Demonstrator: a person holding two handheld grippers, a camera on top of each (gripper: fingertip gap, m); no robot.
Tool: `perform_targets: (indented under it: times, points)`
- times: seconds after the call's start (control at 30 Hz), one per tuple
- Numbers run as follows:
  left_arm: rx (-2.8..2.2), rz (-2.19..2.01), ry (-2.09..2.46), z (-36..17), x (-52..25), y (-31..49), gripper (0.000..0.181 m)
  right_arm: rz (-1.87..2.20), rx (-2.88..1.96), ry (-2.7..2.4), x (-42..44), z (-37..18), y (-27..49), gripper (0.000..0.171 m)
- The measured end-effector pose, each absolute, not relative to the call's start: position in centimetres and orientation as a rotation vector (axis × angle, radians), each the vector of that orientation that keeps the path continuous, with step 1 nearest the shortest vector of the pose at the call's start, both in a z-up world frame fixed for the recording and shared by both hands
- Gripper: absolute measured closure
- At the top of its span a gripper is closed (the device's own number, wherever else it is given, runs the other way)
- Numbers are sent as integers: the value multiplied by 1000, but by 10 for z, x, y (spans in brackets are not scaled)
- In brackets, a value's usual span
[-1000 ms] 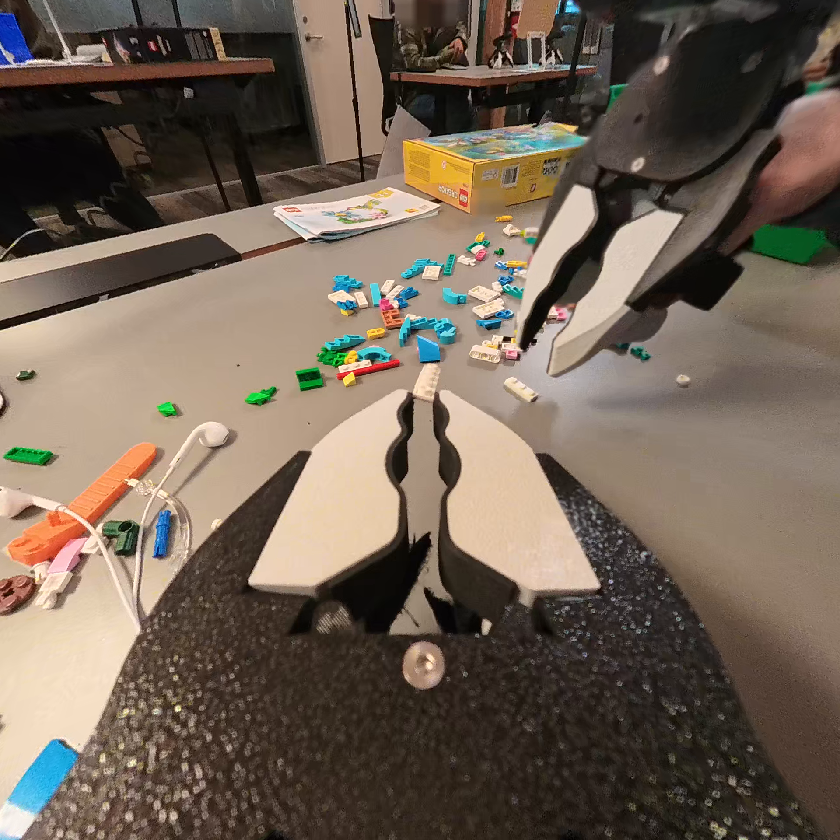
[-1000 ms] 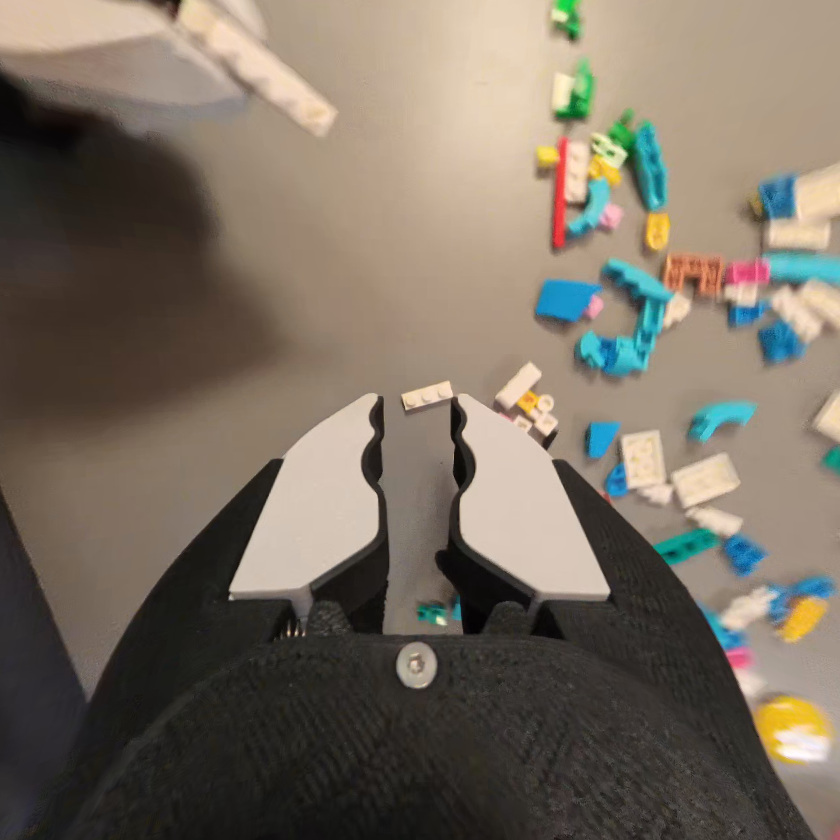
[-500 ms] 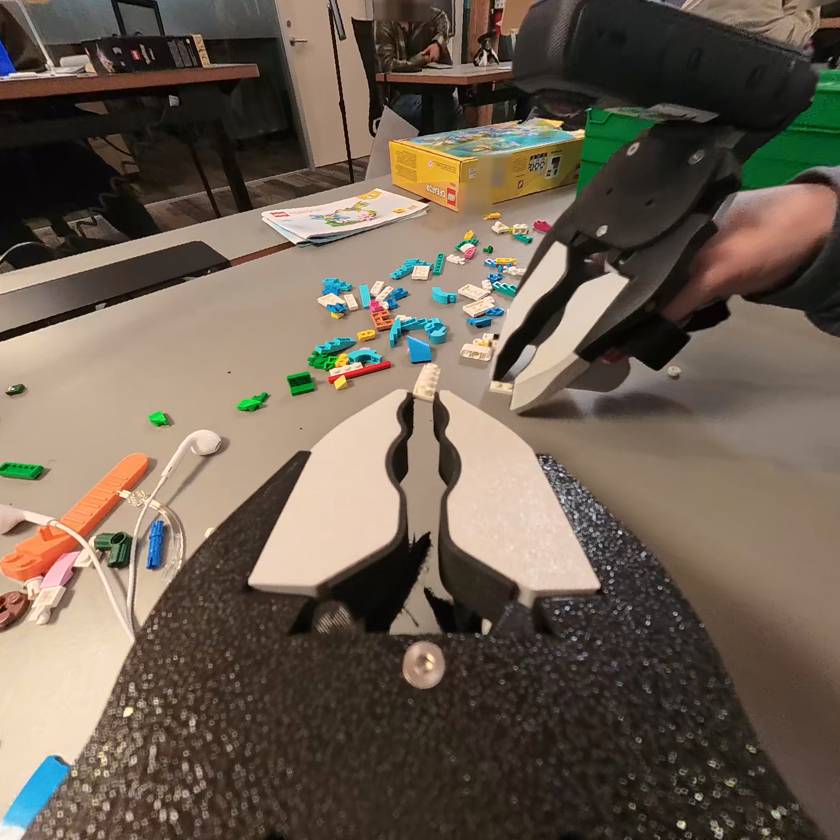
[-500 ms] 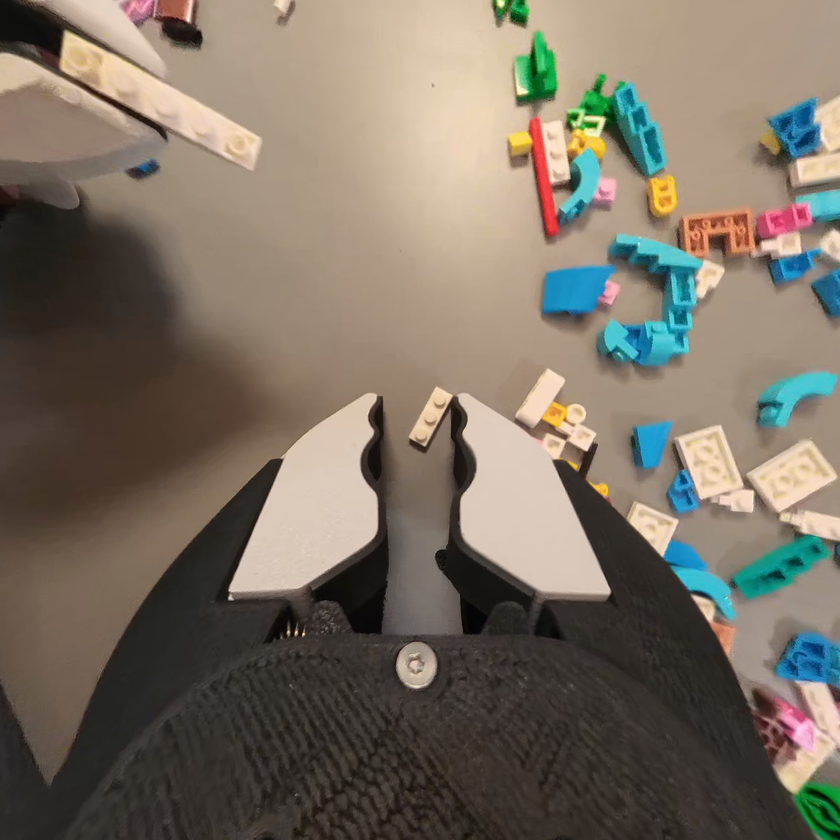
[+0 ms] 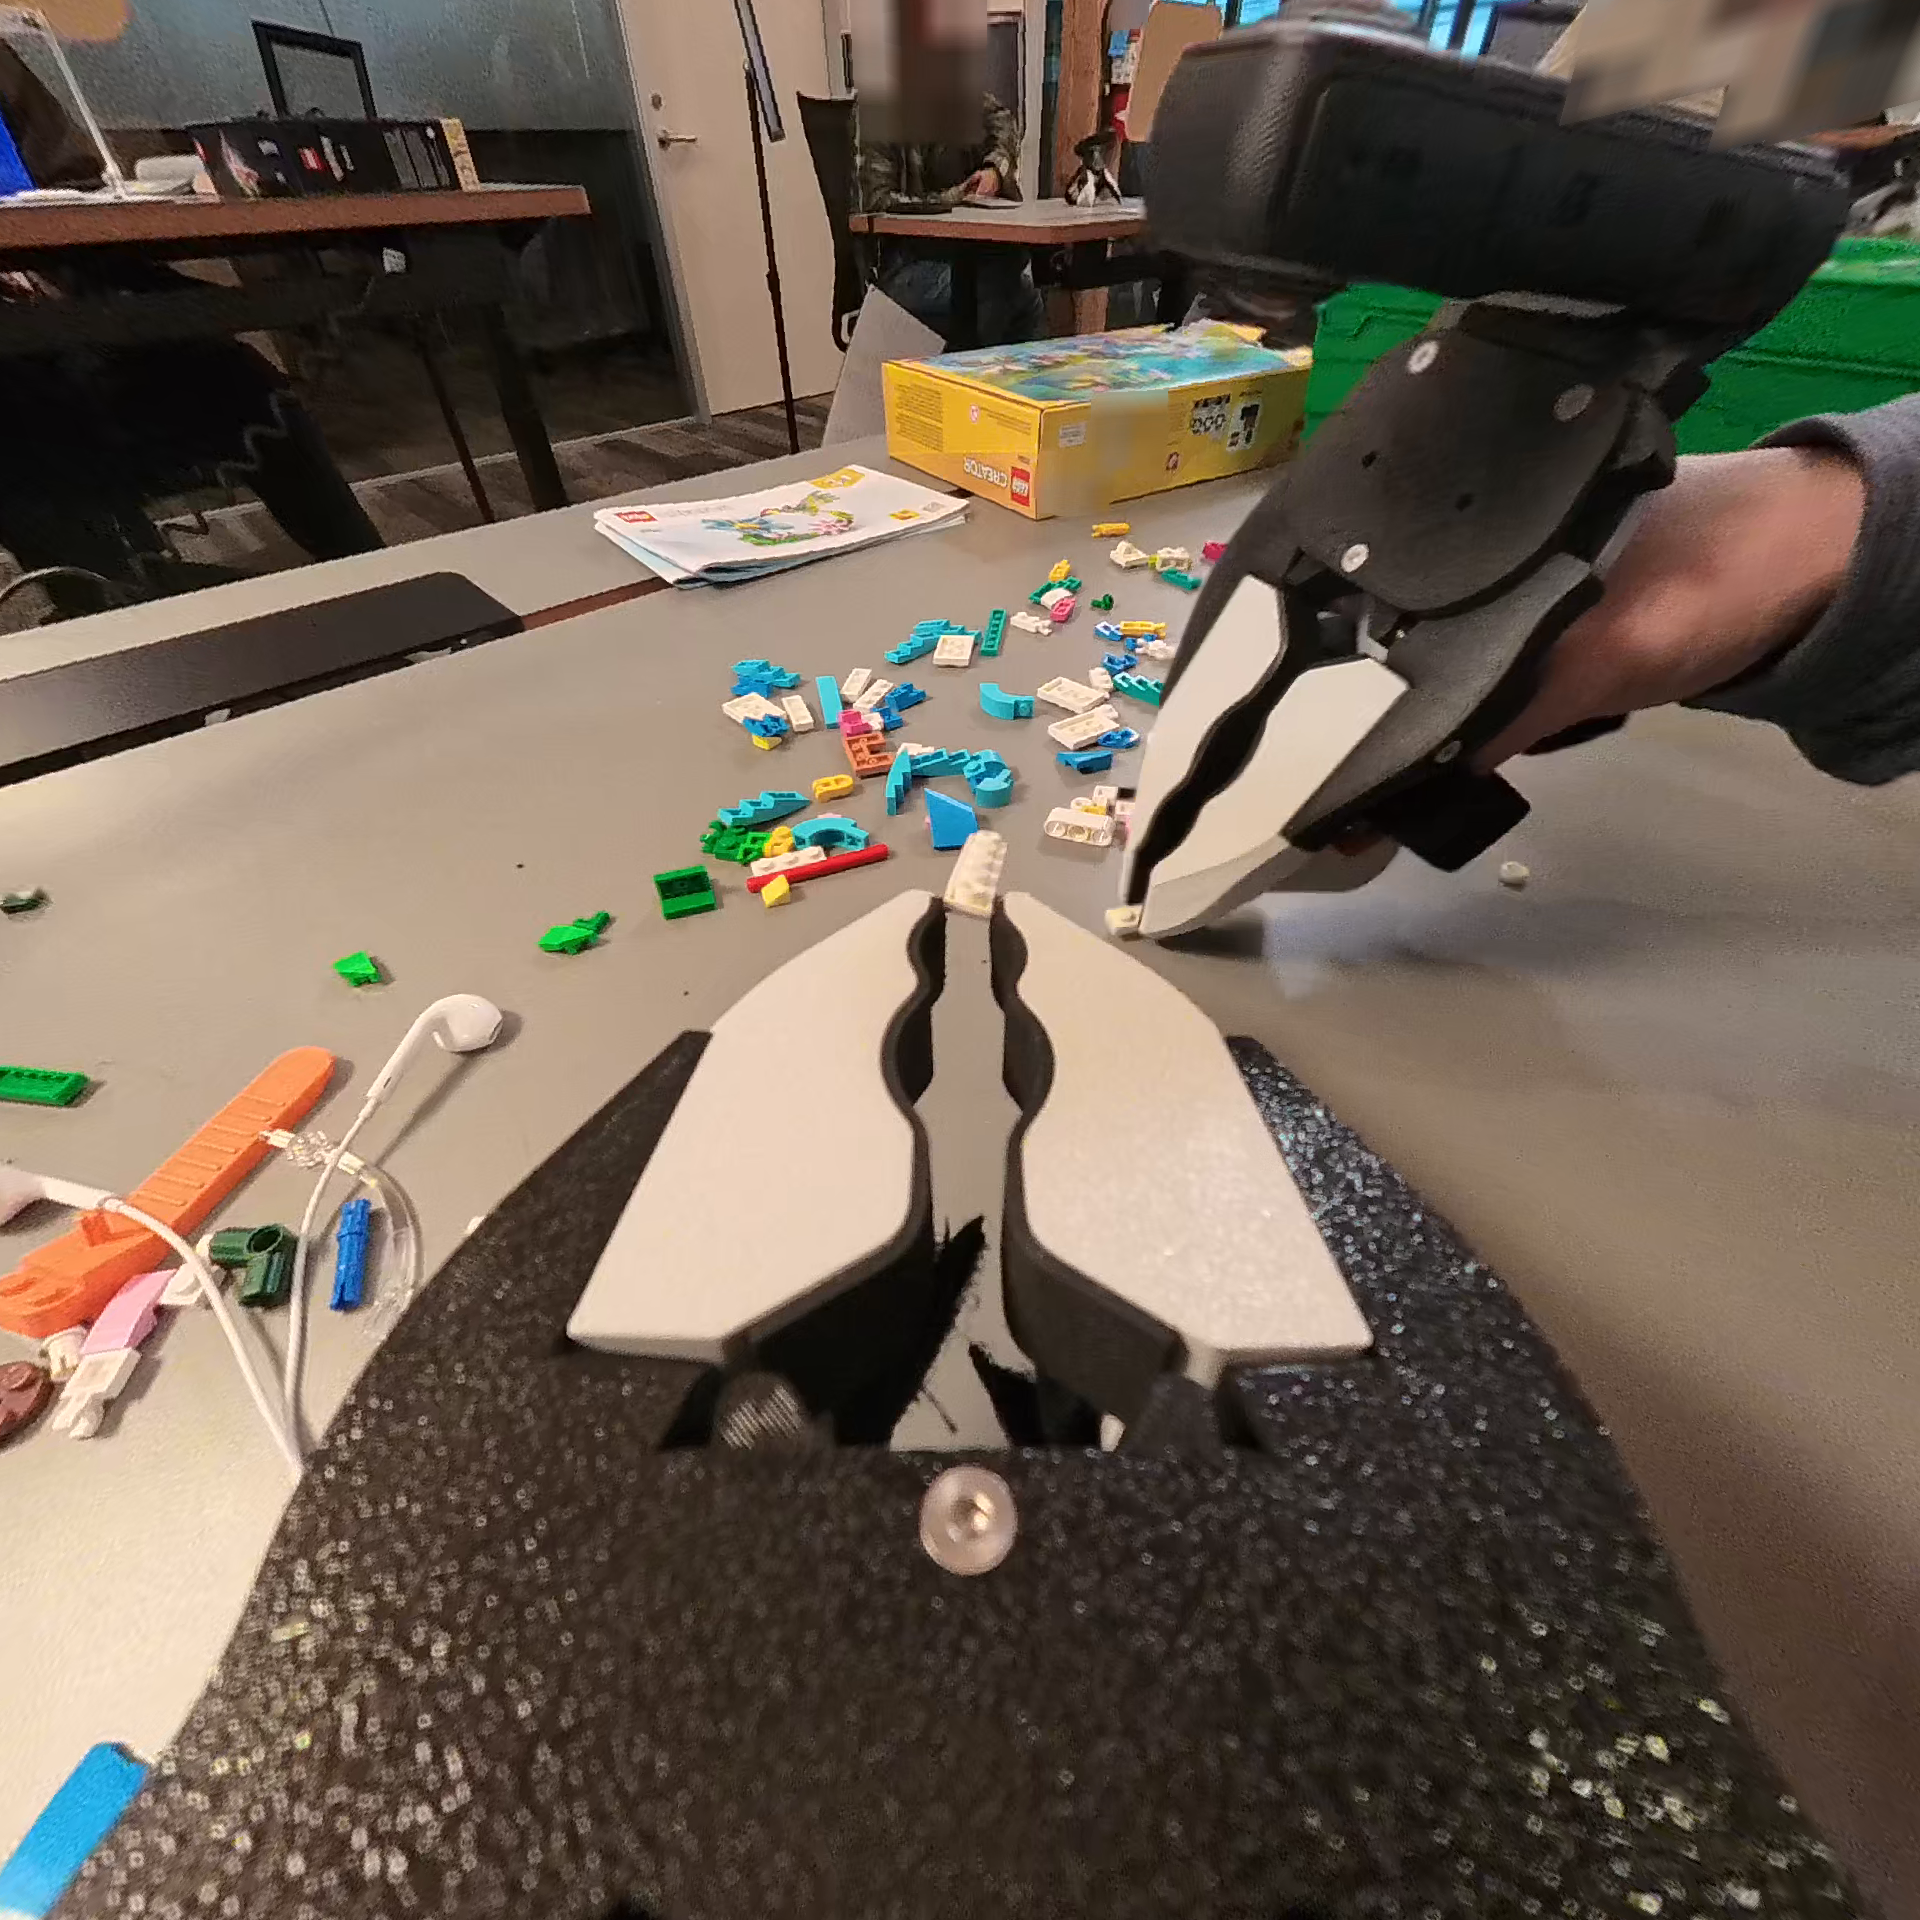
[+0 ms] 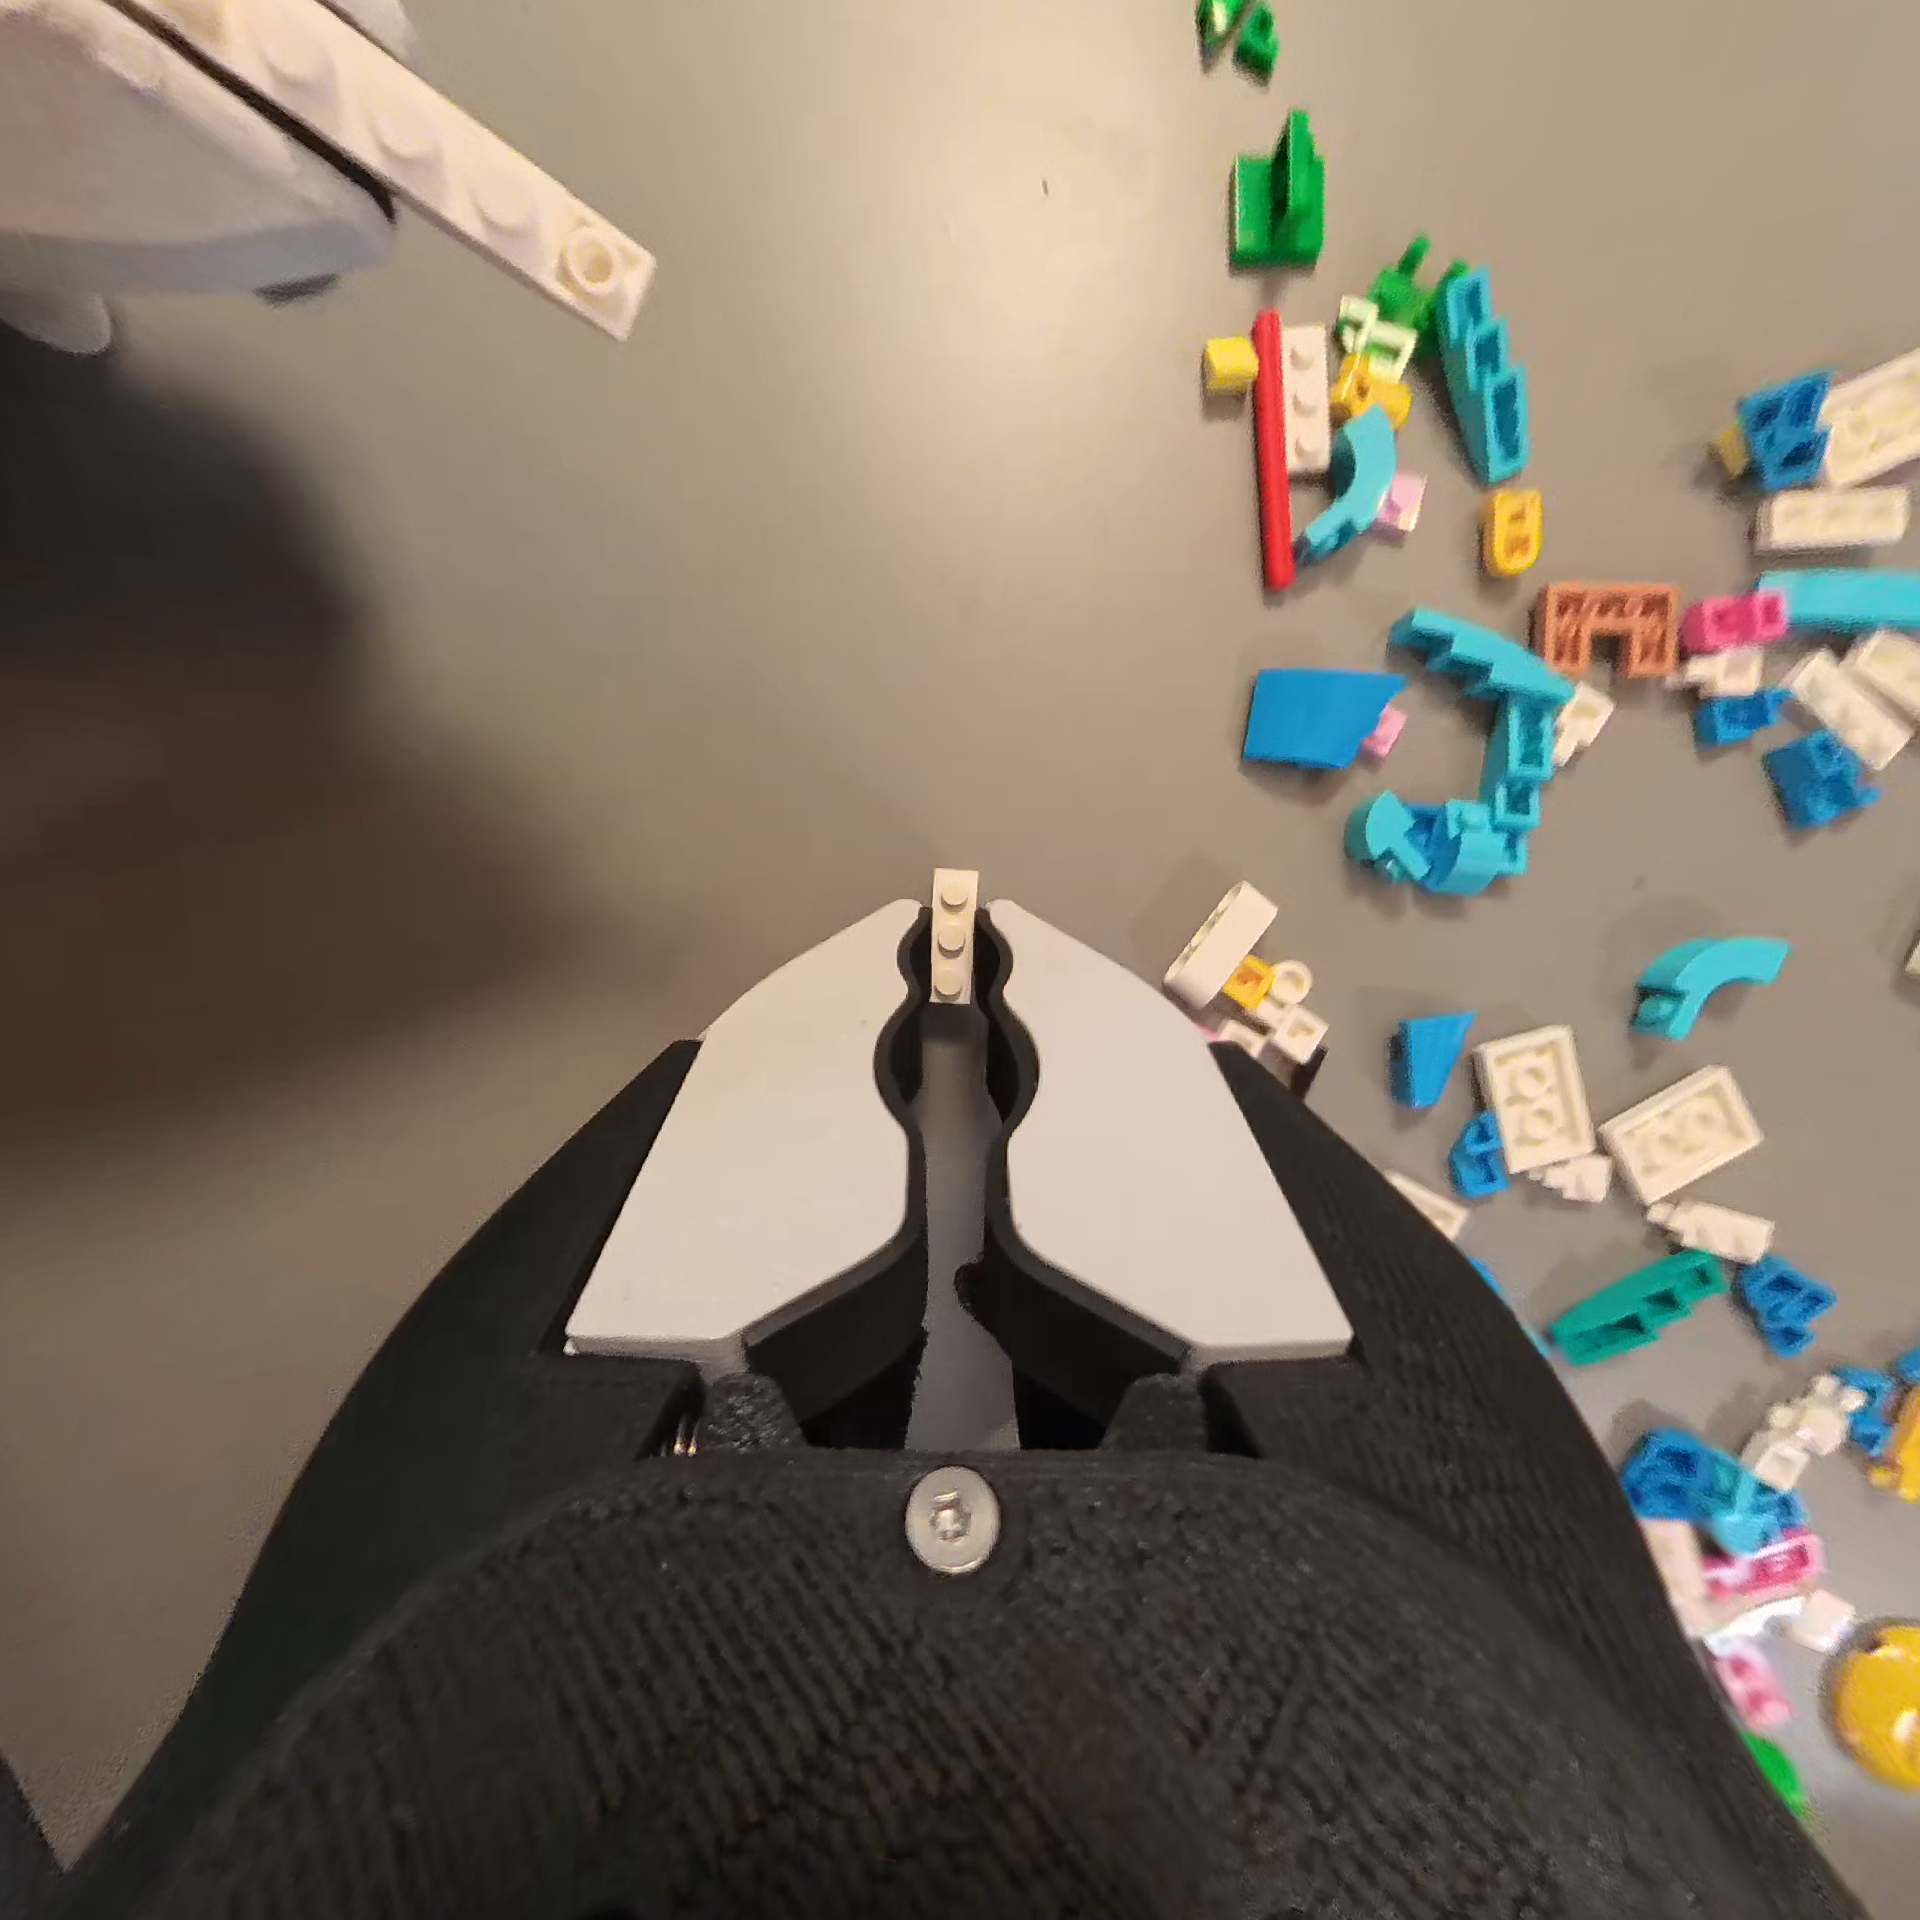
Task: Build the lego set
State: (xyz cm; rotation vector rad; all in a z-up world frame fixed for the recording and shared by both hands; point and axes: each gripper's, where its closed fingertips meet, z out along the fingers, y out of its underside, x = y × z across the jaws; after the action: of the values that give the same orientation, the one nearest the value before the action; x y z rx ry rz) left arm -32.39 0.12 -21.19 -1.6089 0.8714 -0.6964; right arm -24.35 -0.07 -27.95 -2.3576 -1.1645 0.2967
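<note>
My left gripper (image 5: 971,906) is shut on a long white plate (image 5: 977,873) that sticks out past its fingertips above the grey table (image 5: 416,790). The same plate shows in the right wrist view (image 6: 488,208), at the top left, clamped in the left gripper's fingers (image 6: 156,208). My right gripper (image 6: 954,914) points down at the table and is shut on a small white three-stud plate (image 6: 954,935), held lengthwise between the pads. In the left wrist view the right gripper (image 5: 1143,920) touches the table at the right, with the small plate's end (image 5: 1120,918) showing at its tips.
Several loose bricks (image 5: 883,748) lie scattered beyond my left gripper and to the right of my right gripper (image 6: 1507,727). A yellow set box (image 5: 1081,426) and a booklet (image 5: 779,520) lie at the back. White earphones (image 5: 447,1029) and an orange brick separator (image 5: 177,1184) lie at the left. About 11 cm separates my left fingertips from my right.
My right gripper came down over the small white plate on the table and shut on it, turning it lengthwise. My left gripper kept its hold on the long white plate.
</note>
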Motion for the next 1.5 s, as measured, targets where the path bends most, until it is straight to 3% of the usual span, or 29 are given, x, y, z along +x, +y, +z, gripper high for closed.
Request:
perform_targets:
  times: [0.5, 0.9, 1.5]
  points:
    - [-1427, -1008, 604, -131, -374, -9, 174, 487, -1529, -1780, -332, -120, -3, 165]
    - [-1279, -1026, 657, -99, -374, -31, 173, 538, -1424, -2113, -358, -101, -23, 165]
    - [-1308, -1046, 641, -102, -376, -28, 173, 753, -1365, -1987, -367, -70, -26, 169]
